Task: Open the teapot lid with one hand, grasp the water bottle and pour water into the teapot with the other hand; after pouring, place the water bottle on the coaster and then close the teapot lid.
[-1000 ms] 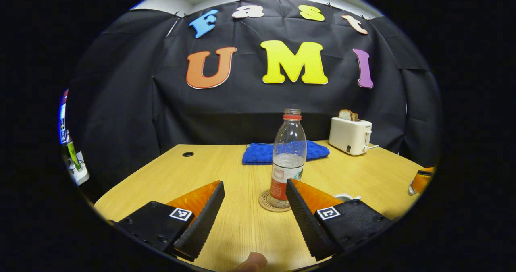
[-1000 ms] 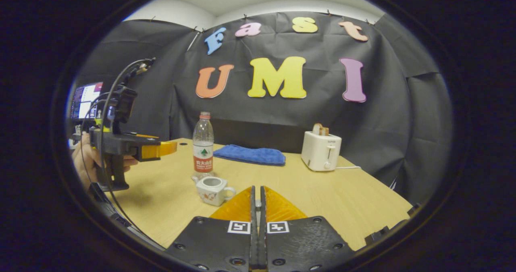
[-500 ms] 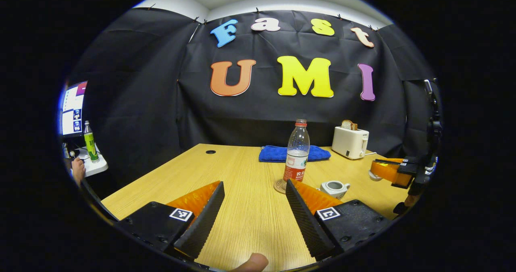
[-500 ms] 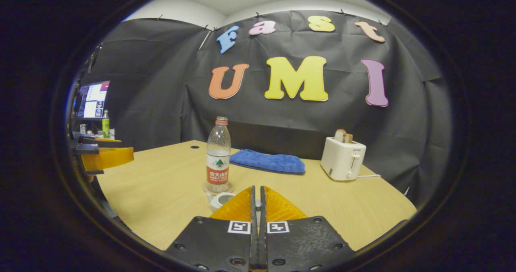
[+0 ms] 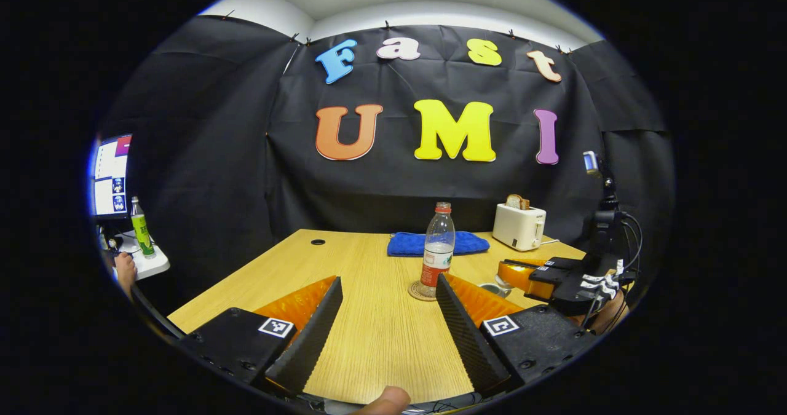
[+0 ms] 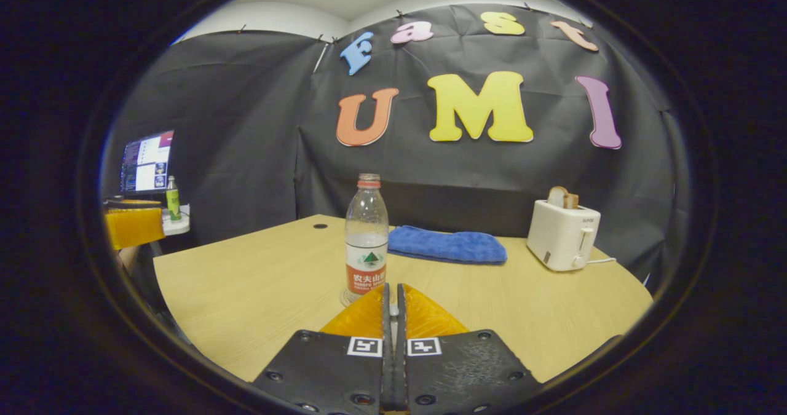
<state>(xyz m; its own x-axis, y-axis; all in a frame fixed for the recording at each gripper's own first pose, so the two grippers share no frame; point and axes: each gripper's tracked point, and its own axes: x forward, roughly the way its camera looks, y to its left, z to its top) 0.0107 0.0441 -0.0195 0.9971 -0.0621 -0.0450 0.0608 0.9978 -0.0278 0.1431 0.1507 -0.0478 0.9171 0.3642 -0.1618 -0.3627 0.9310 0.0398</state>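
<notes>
Left gripper view: water bottle (image 5: 437,247) stands on coaster (image 5: 420,291) at 12 o'clock, left gripper (image 5: 386,307) wide open, empty. Right gripper (image 6: 393,301) is closed; what it pinches, if anything, can't be told. Lid closing likely remains.

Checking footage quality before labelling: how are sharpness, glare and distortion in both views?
Left gripper view: evenly lit, water bottle sharp, table edges bowed by fisheye. Right gripper view: toaster crisp, faint sheen on the table, no harsh shadows.
</notes>
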